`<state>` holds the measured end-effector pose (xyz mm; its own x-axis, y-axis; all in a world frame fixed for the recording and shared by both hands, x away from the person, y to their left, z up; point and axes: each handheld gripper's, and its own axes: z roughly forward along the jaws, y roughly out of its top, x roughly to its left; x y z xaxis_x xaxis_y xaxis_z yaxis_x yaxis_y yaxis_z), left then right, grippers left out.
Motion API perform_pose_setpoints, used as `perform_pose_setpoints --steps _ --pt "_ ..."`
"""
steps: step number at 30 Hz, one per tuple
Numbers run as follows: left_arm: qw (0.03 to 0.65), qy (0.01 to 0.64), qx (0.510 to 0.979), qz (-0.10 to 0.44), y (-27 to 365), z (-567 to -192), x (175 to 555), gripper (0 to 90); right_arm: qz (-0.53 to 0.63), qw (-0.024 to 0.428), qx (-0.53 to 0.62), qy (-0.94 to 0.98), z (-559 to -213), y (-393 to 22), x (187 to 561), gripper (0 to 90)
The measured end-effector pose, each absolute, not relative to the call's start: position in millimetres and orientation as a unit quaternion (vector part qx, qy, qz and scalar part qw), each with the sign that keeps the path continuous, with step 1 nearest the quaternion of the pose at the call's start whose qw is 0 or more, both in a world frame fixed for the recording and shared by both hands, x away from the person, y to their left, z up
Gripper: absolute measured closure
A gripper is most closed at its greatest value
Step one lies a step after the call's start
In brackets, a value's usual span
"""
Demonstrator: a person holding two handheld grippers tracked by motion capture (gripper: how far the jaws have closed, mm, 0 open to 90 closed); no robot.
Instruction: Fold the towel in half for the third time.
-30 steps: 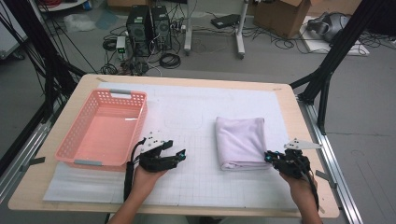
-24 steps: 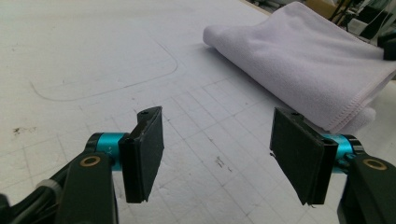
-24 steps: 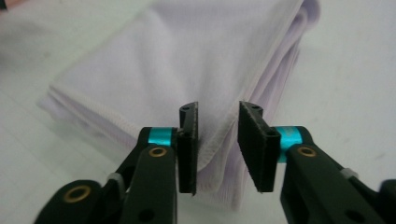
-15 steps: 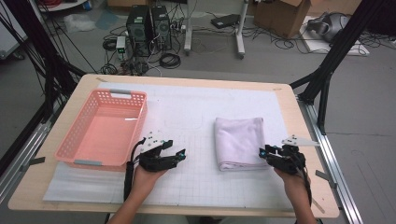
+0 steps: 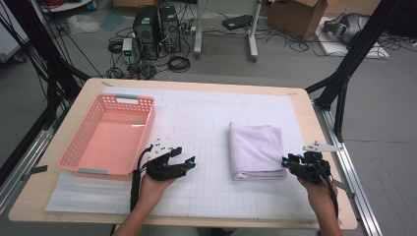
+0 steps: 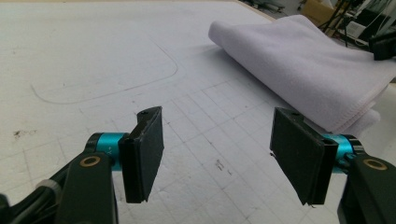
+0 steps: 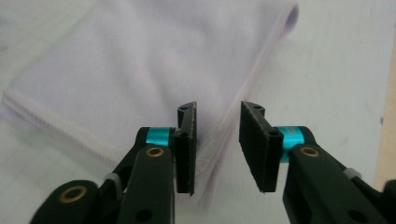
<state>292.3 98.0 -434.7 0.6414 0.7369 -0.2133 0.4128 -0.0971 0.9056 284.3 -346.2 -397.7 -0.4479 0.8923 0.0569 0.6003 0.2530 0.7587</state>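
While the left gripper (image 5: 189,162) waits open, the right gripper (image 7: 217,147), jaws just opening, straddles the towel's (image 5: 255,150) near right edge.

Cut-off and blurred parts

In the right gripper view the towel (image 7: 140,60) beyond the jaws is blurred and runs past the top and left edges; whether the pads touch its hem is unclear.

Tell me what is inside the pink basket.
Nothing visible: the pink basket shows a bare floor in the high view. Its near wall hides a thin strip of floor along that edge.
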Motion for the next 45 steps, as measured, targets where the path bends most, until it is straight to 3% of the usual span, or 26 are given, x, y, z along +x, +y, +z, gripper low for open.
perform_pose_setpoints --steps 4,12,20,26,28,31,32,35,36,38,41,45 --pt "0.541 0.397 0.726 0.148 98.8 -435.0 292.8 35.1 0.387 0.23 0.472 0.758 -390.9 -336.1 301.6 55.2" --pt "0.543 0.398 0.725 0.146 98.7 -435.5 294.0 35.2 0.388 0.245 0.453 0.764 -377.4 -302.0 365.2 51.8" --pt "0.543 0.399 0.725 0.143 99.7 -436.1 294.7 35.2 0.391 0.205 0.446 0.778 -390.7 -275.7 403.4 54.9" --pt "0.54 0.401 0.726 0.14 99.9 -438.0 296.7 35.2 0.319 0.145 0.438 0.828 -425.0 -256.9 418.1 48.2" --pt "0.54 0.401 0.727 0.141 100.1 -438.1 296.9 35.2 0.325 0.153 0.432 0.827 -425.1 -253.7 419.3 56.1" --pt "0.538 0.402 0.727 0.14 100.2 -438.4 296.8 35.2 0.329 0.163 0.41 0.835 -423.2 -248.8 420.2 78.5" --pt "0.539 0.404 0.726 0.14 100.2 -438.4 296.6 35.2 0.331 0.173 0.4 0.837 -422.2 -246.1 420.1 80.2" --pt "0.539 0.404 0.726 0.14 100.3 -438.4 296.4 35.2 0.368 0.184 0.374 0.832 -420.5 -237.5 418.2 80.1" --pt "0.539 0.404 0.725 0.14 100.6 -438.3 296.3 35.2 0.365 0.189 0.371 0.833 -420.7 -235.3 417.6 76.8" --pt "0.54 0.404 0.725 0.14 100.7 -438.3 296.2 35.2 0.334 0.216 0.373 0.838 -421.3 -233.4 417.4 61.7" --pt "0.541 0.404 0.725 0.14 101.0 -438.1 296.0 35.2 0.362 0.221 0.415 0.805 -410.5 -250.0 415.4 53.5" --pt "0.542 0.405 0.722 0.141 101.4 -437.7 296.2 35.2 0.365 0.269 0.444 0.773 -392.2 -273.6 406.6 62.5"
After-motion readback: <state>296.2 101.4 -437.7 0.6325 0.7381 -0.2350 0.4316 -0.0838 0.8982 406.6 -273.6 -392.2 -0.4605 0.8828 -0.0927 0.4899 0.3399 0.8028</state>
